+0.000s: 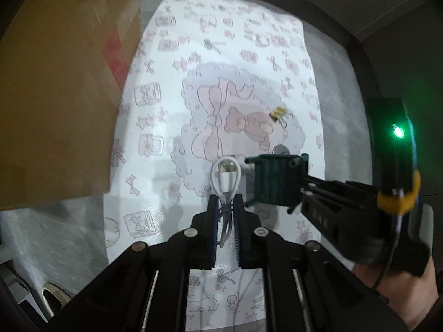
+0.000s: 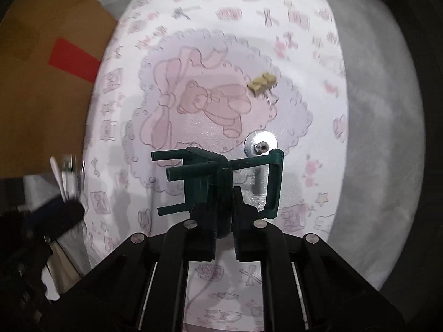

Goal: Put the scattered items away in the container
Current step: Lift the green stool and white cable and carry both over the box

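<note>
Left fingers (image 1: 227,207): pinching a coiled white cable (image 1: 224,178).
Right fingers (image 2: 224,207): clamped on a green toy chair (image 2: 218,178), raised above the patterned surface (image 2: 210,55).
Cardboard box (image 1: 55,96): far left.
Beige clip (image 2: 262,82), metal washer (image 2: 260,143): lying on surface.

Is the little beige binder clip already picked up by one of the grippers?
No, the beige binder clip lies free on the patterned mat, apart from both grippers.

A cardboard box (image 1: 63,83) stands at the mat's (image 1: 235,63) left edge. On the mat, a binder clip (image 2: 262,82) lies far of a washer (image 2: 260,143), right of centre.
</note>
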The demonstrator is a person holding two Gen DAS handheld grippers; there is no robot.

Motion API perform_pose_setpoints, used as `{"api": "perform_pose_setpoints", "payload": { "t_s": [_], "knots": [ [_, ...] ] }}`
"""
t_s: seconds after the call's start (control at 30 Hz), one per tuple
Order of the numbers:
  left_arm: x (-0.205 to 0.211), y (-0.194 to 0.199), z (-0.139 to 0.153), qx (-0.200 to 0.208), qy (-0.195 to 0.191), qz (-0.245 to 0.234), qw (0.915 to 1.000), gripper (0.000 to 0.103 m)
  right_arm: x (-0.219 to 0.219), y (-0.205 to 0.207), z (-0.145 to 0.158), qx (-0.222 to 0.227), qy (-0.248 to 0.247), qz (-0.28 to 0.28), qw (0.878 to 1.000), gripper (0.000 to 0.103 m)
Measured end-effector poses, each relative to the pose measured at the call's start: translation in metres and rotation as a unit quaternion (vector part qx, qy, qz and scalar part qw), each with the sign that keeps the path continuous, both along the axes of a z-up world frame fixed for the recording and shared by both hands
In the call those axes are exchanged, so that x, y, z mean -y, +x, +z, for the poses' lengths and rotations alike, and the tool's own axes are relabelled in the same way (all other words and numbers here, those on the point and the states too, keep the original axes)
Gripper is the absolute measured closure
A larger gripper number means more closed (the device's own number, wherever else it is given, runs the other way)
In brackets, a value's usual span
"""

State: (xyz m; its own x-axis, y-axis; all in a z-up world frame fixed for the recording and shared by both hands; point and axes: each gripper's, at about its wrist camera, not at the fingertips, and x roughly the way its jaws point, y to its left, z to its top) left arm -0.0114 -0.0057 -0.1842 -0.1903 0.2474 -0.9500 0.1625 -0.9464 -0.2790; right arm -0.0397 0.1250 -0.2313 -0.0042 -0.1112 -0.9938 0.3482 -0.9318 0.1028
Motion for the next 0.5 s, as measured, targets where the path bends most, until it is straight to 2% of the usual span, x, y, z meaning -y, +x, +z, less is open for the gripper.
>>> {"api": "perform_pose_setpoints", "payload": {
  "t_s": [0.23, 0.33, 0.5],
  "knots": [
    [0.001, 0.013, 0.042, -0.037, -0.009, 0.005, 0.9992, 0.093, -0.015, 0.009, 0.059, -0.033, -0.002, 0.009, 0.999, 0.094],
    [-0.003, 0.017, 0.058, -0.052, -0.001, 0.008, 0.9986, 0.093, -0.023, 0.009, 0.083, -0.048, -0.008, 0.001, 0.999, 0.094],
    [-0.003, 0.016, 0.099, -0.085, -0.002, 0.008, 0.9963, 0.093, -0.022, 0.009, 0.116, -0.082, -0.018, -0.003, 0.996, 0.094]
  ]
}}
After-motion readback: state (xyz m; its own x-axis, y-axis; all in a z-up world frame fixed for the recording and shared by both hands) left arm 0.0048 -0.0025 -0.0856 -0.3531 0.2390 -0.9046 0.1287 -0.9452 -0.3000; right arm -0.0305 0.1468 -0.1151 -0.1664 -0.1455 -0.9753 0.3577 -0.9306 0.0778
